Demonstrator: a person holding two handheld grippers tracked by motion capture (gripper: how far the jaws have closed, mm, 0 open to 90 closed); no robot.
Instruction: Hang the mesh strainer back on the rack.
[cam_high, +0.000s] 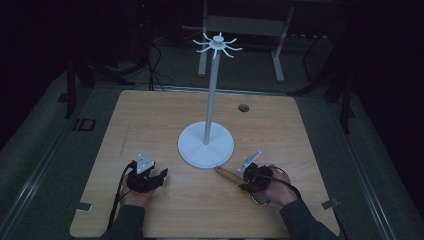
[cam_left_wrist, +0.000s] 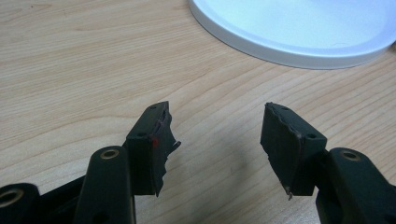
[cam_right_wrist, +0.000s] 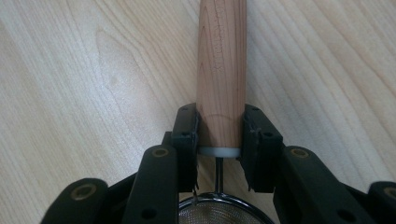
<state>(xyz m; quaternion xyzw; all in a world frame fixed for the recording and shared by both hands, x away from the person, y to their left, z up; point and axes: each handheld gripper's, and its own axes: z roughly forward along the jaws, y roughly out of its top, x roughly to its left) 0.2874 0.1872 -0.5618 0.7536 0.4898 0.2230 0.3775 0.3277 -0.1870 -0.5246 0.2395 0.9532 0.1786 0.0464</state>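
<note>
A white hanging stand (cam_high: 210, 90) rises from a round base (cam_high: 206, 145) in the middle of the wooden table (cam_high: 150, 115), with hooked arms at its top (cam_high: 218, 45). My right gripper (cam_high: 250, 176) lies low at the front right, shut on the wooden handle (cam_right_wrist: 222, 70) of a small mesh strainer (cam_right_wrist: 219, 212). The handle (cam_high: 227, 174) points up-left toward the base, and the strainer's metal ring (cam_high: 260, 200) lies under the hand. My left gripper (cam_left_wrist: 217, 135) rests at the front left, open, with bare table between its fingers. In the high view the left gripper (cam_high: 157, 176) points right.
The stand's base rim (cam_left_wrist: 299, 51) lies just beyond my left gripper. A round cable hole (cam_high: 243, 107) sits at the table's back right. Metal clips (cam_high: 83, 206) mark the front corners. The room around the table is dark, with desk legs (cam_high: 278, 55) behind.
</note>
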